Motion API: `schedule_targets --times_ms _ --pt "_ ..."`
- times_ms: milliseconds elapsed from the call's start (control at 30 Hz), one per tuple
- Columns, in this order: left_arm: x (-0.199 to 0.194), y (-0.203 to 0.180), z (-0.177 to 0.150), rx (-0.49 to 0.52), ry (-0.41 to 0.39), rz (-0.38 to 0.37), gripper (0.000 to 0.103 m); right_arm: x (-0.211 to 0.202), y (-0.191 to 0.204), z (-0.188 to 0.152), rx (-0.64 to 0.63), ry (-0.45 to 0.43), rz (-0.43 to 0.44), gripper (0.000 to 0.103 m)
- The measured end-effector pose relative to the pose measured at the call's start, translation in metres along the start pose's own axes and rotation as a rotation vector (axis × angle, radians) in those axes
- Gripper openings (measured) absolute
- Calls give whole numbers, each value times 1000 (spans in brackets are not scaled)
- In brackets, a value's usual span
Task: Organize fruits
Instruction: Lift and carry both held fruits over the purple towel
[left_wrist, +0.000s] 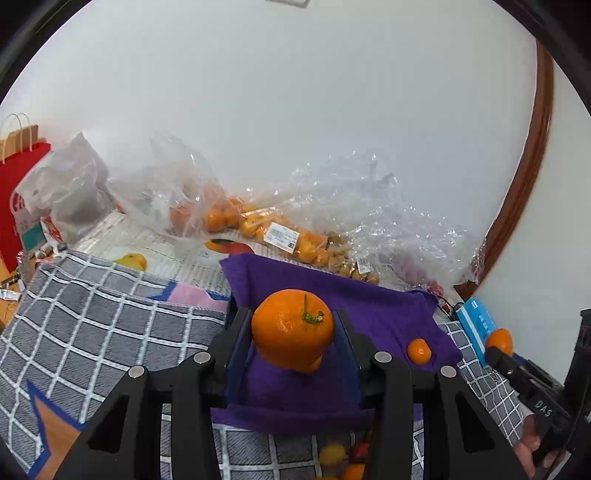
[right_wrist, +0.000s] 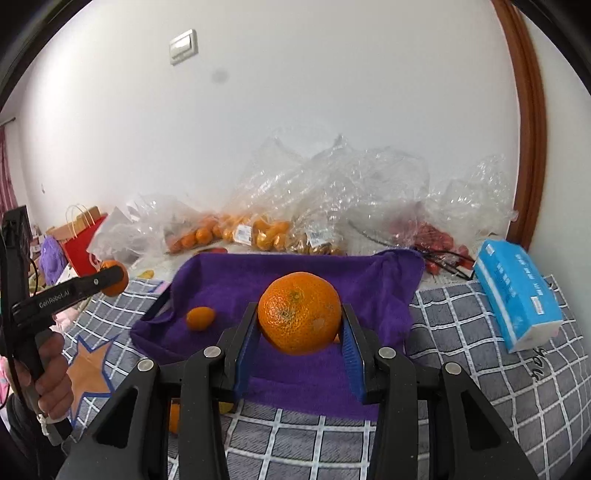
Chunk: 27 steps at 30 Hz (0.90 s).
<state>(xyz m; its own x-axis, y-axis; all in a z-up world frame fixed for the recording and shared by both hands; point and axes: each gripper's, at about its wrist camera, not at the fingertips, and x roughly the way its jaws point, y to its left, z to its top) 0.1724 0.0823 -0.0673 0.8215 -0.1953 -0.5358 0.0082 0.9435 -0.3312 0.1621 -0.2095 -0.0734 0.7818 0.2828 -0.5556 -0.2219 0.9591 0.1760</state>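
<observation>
My left gripper (left_wrist: 293, 325) is shut on a large orange with a green stem (left_wrist: 292, 330) and holds it above the purple towel (left_wrist: 376, 310). My right gripper (right_wrist: 300, 315) is shut on another large orange (right_wrist: 300, 312) above the same purple towel (right_wrist: 373, 288). A small mandarin (left_wrist: 419, 351) lies on the towel; it also shows in the right wrist view (right_wrist: 200, 318). The right gripper's orange shows at the right edge of the left wrist view (left_wrist: 499, 341). The left gripper's orange shows at the left of the right wrist view (right_wrist: 115, 282).
Clear plastic bags of small oranges (left_wrist: 258, 221) and brown nuts (left_wrist: 347, 258) lie along the wall, with red fruit (right_wrist: 436, 236) at the right. A blue tissue pack (right_wrist: 517, 295) lies on the grey checked cloth (right_wrist: 480, 369). A red paper bag (left_wrist: 14, 192) stands far left. Loose fruit (left_wrist: 340, 458) lies near me.
</observation>
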Motion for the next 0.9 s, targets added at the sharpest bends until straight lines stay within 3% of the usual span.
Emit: schedule_targets --times_ms 200,467,700,900 --pt "35 0 5 14 29 33 42 29 -12 -9 37 24 -7 42" --pt "63 18 -6 -27 63 17 42 53 -37 -20 130 103 -12 42" --pt "71 26 -9 -97 76 -36 42 56 -42 -22 140 86 -35 42" --pt "69 32 -10 -122 54 -16 42 59 -41 -25 138 71 -34 42"
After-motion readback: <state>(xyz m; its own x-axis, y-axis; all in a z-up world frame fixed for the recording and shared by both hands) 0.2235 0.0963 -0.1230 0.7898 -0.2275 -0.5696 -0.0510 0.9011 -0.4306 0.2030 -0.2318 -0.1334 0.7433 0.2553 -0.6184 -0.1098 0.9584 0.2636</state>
